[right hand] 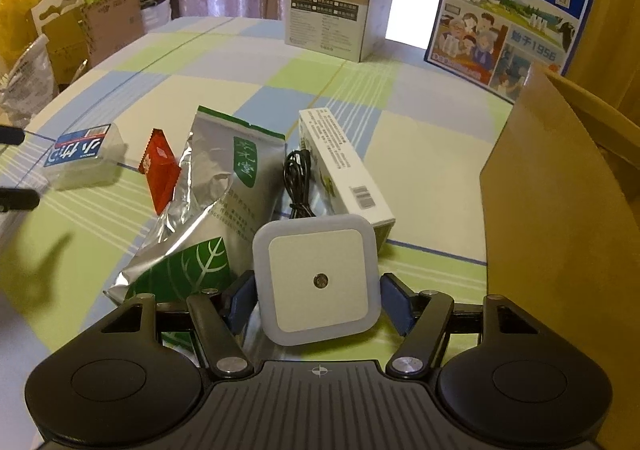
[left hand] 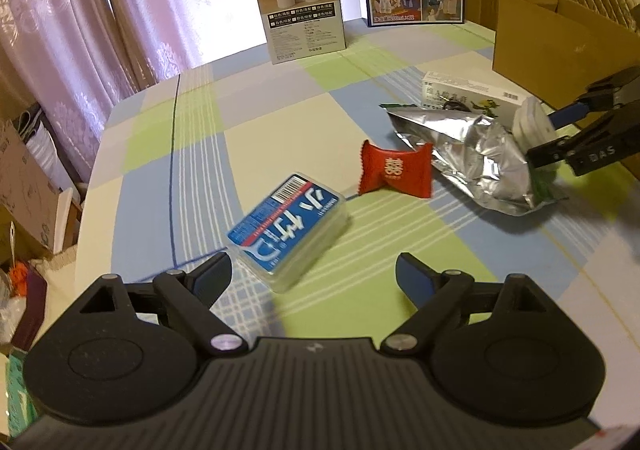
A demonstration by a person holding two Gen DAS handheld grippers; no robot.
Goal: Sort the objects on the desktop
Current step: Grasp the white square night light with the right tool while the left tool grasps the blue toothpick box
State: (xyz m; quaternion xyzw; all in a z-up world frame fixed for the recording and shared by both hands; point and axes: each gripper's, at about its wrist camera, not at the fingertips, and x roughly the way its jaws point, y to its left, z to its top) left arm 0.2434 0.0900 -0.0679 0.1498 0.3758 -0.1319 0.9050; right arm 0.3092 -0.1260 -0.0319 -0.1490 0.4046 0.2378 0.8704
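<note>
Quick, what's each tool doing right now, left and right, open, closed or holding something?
Left tool: open, empty, the blue-labelled clear box just ahead of it.
Right tool: around the square white night light; contact of the pads cannot be told.

Your right fingers (right hand: 390, 304) flank the white square night light (right hand: 318, 282), tilted on the foil tea pouch (right hand: 224, 185). Blue-label clear box (left hand: 288, 228) lies flat just ahead of your left fingers (left hand: 212, 278); red candy (left hand: 396, 169) beyond.

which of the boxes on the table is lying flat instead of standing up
The long white medicine box, beside the black cable and silver pouch. The humidifier box, milk carton box and brown cardboard box all stand upright.
</note>
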